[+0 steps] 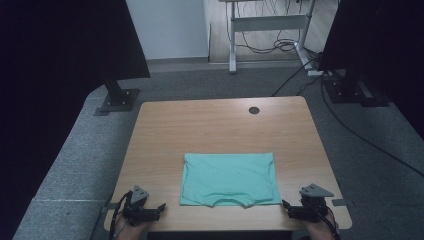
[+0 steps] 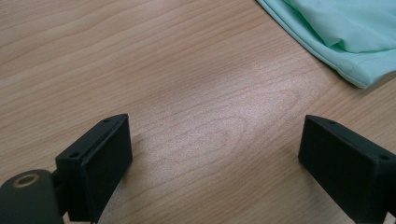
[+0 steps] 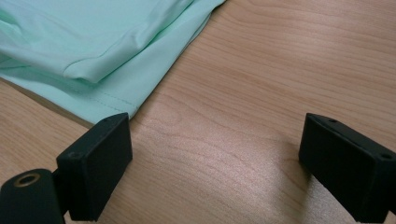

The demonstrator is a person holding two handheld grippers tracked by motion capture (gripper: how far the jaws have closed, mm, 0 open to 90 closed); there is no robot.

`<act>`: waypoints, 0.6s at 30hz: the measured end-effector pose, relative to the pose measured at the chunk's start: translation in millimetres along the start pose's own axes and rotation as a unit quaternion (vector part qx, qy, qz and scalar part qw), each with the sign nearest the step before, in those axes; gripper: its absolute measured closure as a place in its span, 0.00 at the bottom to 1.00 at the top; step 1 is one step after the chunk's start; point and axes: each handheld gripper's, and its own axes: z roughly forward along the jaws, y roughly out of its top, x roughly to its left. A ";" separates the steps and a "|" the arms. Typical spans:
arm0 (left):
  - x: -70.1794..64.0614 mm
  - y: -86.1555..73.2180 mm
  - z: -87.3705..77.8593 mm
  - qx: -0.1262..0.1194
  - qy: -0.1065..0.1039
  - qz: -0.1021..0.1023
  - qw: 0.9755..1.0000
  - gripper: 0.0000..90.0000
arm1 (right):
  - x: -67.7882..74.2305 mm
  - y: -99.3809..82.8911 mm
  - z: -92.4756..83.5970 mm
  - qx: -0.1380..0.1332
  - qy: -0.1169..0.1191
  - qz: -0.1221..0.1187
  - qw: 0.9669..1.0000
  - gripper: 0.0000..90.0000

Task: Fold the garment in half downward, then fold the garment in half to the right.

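Note:
A mint-green folded T-shirt lies flat on the wooden table, near its front edge. My left gripper rests on the table just left of the shirt's front left corner, open, nothing between its jaws. In the left gripper view the shirt's corner lies at the upper right, beyond the open left gripper. My right gripper sits just right of the front right corner, open and empty. In the right gripper view the shirt lies at the upper left, its hem close to the left jaw of the right gripper.
A round cable hole sits near the table's far edge. Dark panels on stands flank the table on grey carpet. A desk frame with cables stands behind. Bare wood stretches beyond the shirt.

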 end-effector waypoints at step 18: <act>2.9 0.5 0.2 0.004 0.011 -0.019 1.000 0.06 | 0.0 -0.3 0.6 -0.002 0.000 0.000 1.000 0.09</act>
